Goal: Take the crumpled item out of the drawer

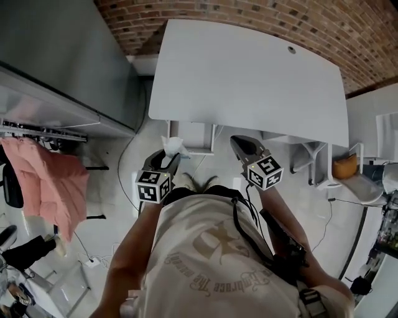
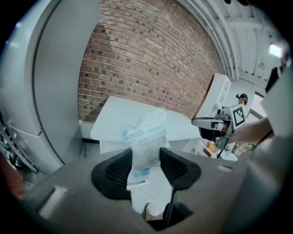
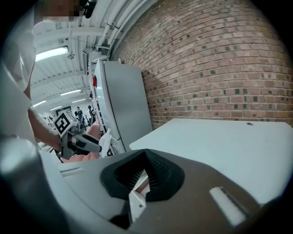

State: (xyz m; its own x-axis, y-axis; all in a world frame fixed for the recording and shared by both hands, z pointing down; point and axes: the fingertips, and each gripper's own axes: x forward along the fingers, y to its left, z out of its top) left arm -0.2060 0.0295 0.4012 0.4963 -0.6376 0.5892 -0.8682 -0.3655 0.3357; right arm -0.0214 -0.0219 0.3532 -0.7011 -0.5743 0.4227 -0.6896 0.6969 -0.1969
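The crumpled item is a white plastic bag with blue print [image 2: 147, 137]. My left gripper [image 2: 145, 154] is shut on its lower part, and the bag sticks up above the jaws. From the head view the bag [image 1: 173, 146] and the left gripper [image 1: 168, 158] hang in front of the white desk [image 1: 249, 81], by a white drawer unit [image 1: 198, 138] under the desk's near edge. My right gripper [image 1: 239, 143] is level with the left one, to its right. In its own view the right gripper [image 3: 141, 167] has its jaws together with nothing between them. The left gripper [image 3: 87, 144] with the bag [image 3: 105, 139] shows at that view's left.
A tall grey cabinet [image 1: 68, 56] stands to the left of the desk. A pink garment [image 1: 56, 186] hangs on a rack at the left. Behind the desk runs a brick wall [image 1: 261, 18]. At the right stands a white shelf frame holding an orange thing [image 1: 344, 166]. Cables lie on the floor.
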